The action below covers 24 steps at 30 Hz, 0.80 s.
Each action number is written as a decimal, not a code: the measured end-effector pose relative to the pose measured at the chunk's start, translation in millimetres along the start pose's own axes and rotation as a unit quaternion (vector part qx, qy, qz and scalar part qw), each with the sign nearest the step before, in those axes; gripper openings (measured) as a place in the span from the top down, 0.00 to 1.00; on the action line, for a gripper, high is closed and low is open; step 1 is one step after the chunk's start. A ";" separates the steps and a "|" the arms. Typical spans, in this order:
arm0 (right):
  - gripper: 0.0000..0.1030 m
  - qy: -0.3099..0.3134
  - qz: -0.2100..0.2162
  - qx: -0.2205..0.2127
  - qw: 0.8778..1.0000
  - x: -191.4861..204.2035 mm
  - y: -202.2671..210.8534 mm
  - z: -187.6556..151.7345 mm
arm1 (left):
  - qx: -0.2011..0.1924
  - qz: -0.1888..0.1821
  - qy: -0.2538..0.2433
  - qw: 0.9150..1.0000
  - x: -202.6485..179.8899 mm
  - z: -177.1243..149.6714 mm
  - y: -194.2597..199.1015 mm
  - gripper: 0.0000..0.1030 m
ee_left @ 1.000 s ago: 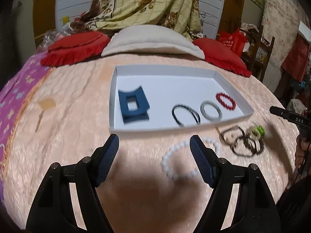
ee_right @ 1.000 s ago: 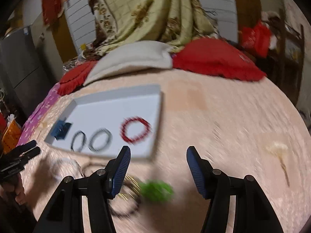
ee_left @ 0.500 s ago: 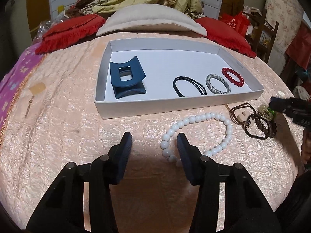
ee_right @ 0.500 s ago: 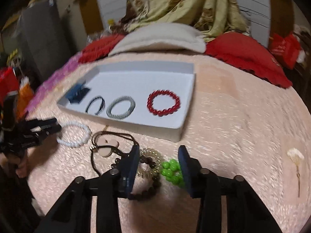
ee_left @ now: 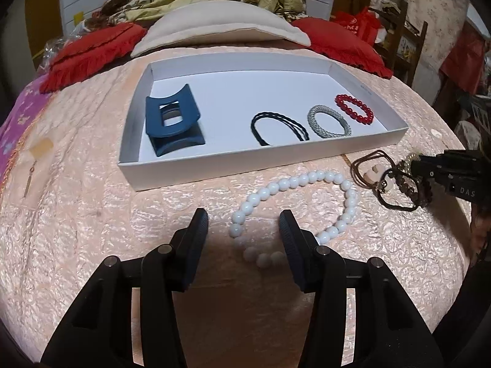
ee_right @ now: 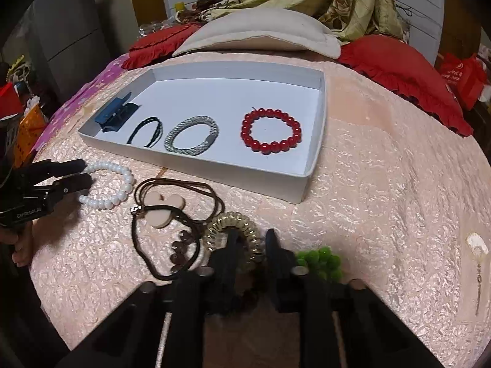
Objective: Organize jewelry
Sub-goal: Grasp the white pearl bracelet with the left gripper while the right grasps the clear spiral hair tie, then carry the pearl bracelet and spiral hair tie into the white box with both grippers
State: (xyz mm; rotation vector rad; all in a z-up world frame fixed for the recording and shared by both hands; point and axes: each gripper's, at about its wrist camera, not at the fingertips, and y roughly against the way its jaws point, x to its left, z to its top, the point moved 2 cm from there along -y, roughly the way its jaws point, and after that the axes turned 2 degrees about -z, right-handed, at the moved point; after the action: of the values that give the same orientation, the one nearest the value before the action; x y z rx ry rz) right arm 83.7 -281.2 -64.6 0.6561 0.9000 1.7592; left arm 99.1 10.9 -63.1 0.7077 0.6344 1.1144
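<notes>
Left tongs [ee_left: 242, 224] astride white bead bracelet [ee_left: 294, 184], right tongs [ee_right: 251, 242] around coil tie [ee_right: 236, 230]

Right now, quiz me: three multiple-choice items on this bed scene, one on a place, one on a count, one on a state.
1. Where does the white bead bracelet lie?
A. in the white tray
B. on the bedspread in front of the tray
C. on the pillow

2. How many pieces lie in the white tray?
A. two
B. four
C. six

3. What is the right hand-held gripper doing?
A. closing around the gold spiral hair tie
B. holding the red bracelet
C. resting inside the tray

Answers: 1 B, the beads sit outside the near wall. 2 B: clip, black tie, silver tie, red bracelet. 3 A, one finger stands inside the tie's loop.
</notes>
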 end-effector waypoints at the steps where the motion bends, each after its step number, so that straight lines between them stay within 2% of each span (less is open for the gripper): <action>1: 0.89 0.001 -0.001 -0.002 1.000 0.9 0.9 -0.3 | 0.000 0.000 -0.005 1.000 -1.8 -0.3 -0.2 0.63; 2: 0.89 0.002 0.000 -0.004 1.000 1.8 2.2 -0.4 | 0.001 0.001 -0.009 1.000 -3.3 -0.3 -0.5 0.76; 4: 0.89 0.002 0.001 -0.013 1.000 3.6 6.3 0.4 | 0.001 0.000 -0.013 1.000 -4.2 0.0 -1.0 0.91; 5: 0.89 0.000 0.001 -0.019 1.000 3.1 9.2 1.0 | 0.000 -0.002 -0.007 1.000 -2.5 0.3 -0.9 0.92; 8: 0.89 -0.009 0.006 -0.034 0.999 0.7 16.4 3.5 | -0.005 -0.021 0.010 1.000 2.5 1.6 3.6 0.92; 15: 0.89 -0.025 0.010 -0.062 0.998 -5.2 28.6 7.0 | -0.052 -0.047 0.021 0.997 3.9 10.9 25.7 0.93; 24: 0.89 -0.033 0.004 -0.072 0.997 -8.2 31.9 10.1 | -0.057 -0.038 0.030 0.997 7.6 12.6 28.4 0.93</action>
State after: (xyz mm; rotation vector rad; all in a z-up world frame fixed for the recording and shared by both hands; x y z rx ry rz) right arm 77.3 -292.9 -32.8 0.6212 0.7180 1.7807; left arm 94.9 23.5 -34.0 0.5503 0.6383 1.0943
